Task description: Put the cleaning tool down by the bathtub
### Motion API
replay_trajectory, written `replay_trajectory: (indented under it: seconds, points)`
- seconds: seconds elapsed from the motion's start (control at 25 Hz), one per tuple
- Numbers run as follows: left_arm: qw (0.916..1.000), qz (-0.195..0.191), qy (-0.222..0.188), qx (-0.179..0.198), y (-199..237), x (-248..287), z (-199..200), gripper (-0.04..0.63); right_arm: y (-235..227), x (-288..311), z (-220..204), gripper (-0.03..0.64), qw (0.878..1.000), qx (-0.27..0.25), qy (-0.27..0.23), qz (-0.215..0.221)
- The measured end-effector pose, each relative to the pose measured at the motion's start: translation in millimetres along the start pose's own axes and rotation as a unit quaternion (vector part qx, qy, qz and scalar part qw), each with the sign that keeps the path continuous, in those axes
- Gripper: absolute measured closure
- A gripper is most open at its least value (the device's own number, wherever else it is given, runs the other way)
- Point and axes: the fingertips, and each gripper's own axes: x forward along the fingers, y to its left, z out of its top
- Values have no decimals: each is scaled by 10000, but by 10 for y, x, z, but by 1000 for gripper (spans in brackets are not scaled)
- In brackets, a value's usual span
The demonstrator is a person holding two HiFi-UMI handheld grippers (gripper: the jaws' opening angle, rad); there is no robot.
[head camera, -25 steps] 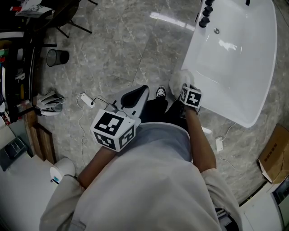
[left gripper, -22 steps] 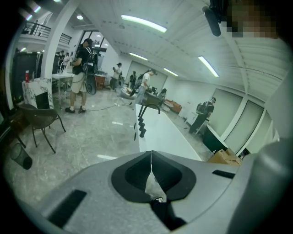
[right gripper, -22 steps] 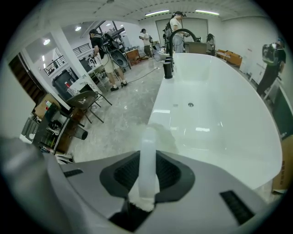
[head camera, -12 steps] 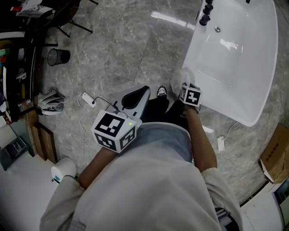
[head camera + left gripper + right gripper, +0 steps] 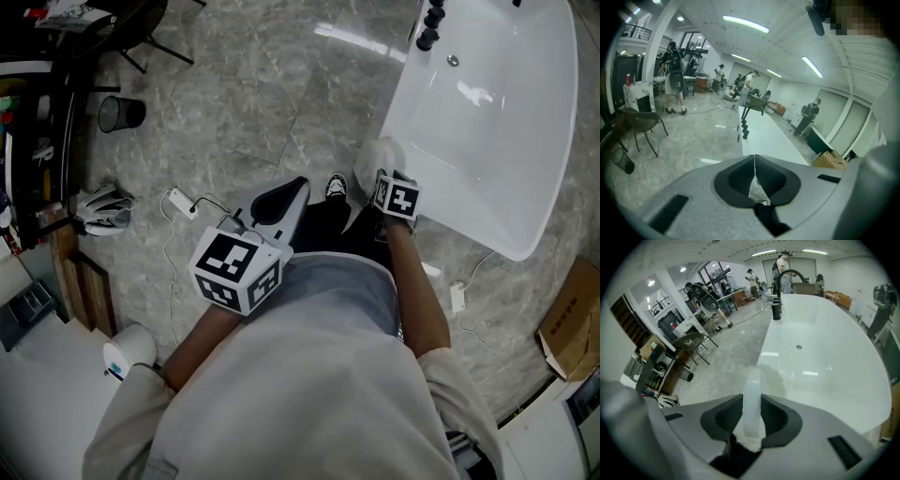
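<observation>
The cleaning tool is a white fluffy pad (image 5: 380, 157) with a white plastic handle (image 5: 752, 399). It hangs low over the floor, against the outer wall of the white bathtub (image 5: 487, 131). My right gripper (image 5: 382, 183) points steeply down at it. Its jaws have just been opening, and the handle still stands upright between them in the right gripper view, in the slot of the right gripper (image 5: 752, 416). My left gripper (image 5: 279, 199) hovers over the floor beside the person's legs. Its jaws are shut tip to tip with nothing in them, as the left gripper (image 5: 754, 161) shows in its own view.
A black faucet (image 5: 429, 23) stands at the tub's far end. On the marble floor lie a power strip with cable (image 5: 181, 203), a pair of shoes (image 5: 105, 211) and a black bin (image 5: 120, 114). A cardboard box (image 5: 572, 319) sits at the right. The person's shoe (image 5: 334, 191) is close to the tool.
</observation>
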Motion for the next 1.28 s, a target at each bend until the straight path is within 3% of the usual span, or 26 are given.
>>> replay_trajectory:
  seconds: [1.28]
  points:
    - [9995,-261,-182,4,-70,-26,17,586,57,-310,30,511,9998,-27,-210,-28]
